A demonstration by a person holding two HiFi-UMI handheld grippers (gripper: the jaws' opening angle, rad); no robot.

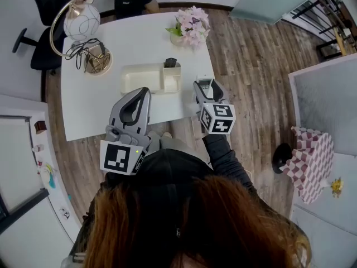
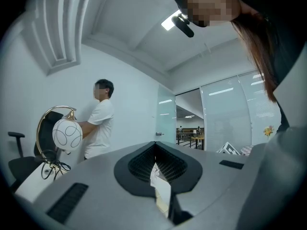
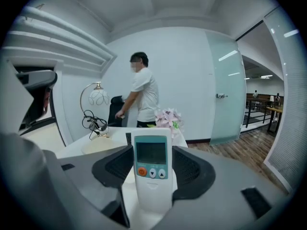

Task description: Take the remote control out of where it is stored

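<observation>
Right gripper (image 1: 204,89) jaws grasp the white rectangular remote control (image 3: 152,174) just right of the beige plastic tray (image 1: 136,78); left gripper (image 1: 139,94) jaws clenched, empty.

Two grippers: left gripper (image 1: 143,92), right gripper (image 1: 204,87). Two remotes: white remote (image 3: 152,176), black remote (image 1: 170,62). One table (image 1: 89,110), one tray (image 1: 136,78), one lamp (image 1: 82,22), one flower bunch (image 1: 192,25), one chair (image 1: 39,57), one checkered box (image 1: 311,161). Two people: wearer (image 1: 184,222), bystander (image 3: 144,97).

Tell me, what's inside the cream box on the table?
A dark remote stands in the small compartment of the box; the wide part looks bare. The remote's lower end is hidden by the wall.
</observation>
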